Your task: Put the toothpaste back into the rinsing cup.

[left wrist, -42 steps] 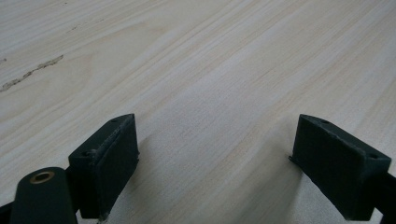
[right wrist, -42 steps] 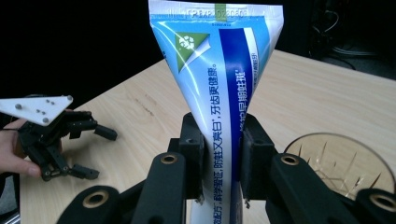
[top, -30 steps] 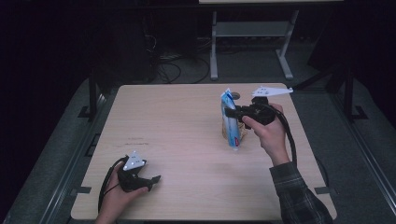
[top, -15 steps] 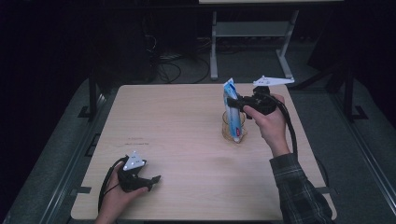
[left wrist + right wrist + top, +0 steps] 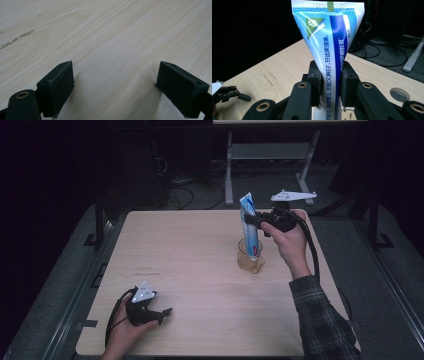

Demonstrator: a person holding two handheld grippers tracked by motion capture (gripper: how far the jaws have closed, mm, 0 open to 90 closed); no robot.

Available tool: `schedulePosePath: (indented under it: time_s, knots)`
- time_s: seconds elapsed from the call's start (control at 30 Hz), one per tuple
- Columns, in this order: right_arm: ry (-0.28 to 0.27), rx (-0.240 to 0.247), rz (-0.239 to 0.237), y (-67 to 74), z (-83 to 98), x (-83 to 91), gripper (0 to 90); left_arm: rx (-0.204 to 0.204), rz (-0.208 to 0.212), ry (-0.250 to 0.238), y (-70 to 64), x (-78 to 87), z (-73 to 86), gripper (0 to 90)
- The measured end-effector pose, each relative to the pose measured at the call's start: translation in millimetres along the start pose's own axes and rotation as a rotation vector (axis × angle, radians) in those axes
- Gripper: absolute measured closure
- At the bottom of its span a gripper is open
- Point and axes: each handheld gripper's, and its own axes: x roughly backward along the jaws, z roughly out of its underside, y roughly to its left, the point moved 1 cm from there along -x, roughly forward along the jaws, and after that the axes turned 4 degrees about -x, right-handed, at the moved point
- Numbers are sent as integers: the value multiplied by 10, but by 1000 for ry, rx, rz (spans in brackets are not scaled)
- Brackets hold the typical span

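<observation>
A blue and white toothpaste tube stands upright with its lower end inside a clear glass cup on the right half of the wooden table. My right gripper is shut on the tube's middle, held from the right by a hand. In the right gripper view the tube rises between the two black jaws, crimped end up. My left gripper rests on the table near the front left corner, open, with nothing between its pads but bare wood.
A white metal frame and cables lie on the dark floor behind the table. A round cable hole is set into the tabletop near the right gripper. Dark rails run along both table sides.
The right gripper has turned the tube from tilted to upright and lowered its end into the cup. The left gripper has stayed in place.
</observation>
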Motion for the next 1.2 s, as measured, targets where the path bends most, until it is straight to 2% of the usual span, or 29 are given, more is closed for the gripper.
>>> schedulePosePath:
  time_s: [0.3,0.53,1.2]
  knots:
    - [-10,10,21,-55,-161,-60,738,-2,0,0,0,1,1,131]
    - [-2,18,37,-114,-207,-125,738,-2,0,0,0,1,1,131]
    - [23,-9,52,-271,-65,-299,737,-7,4,5,0,6,2,131]
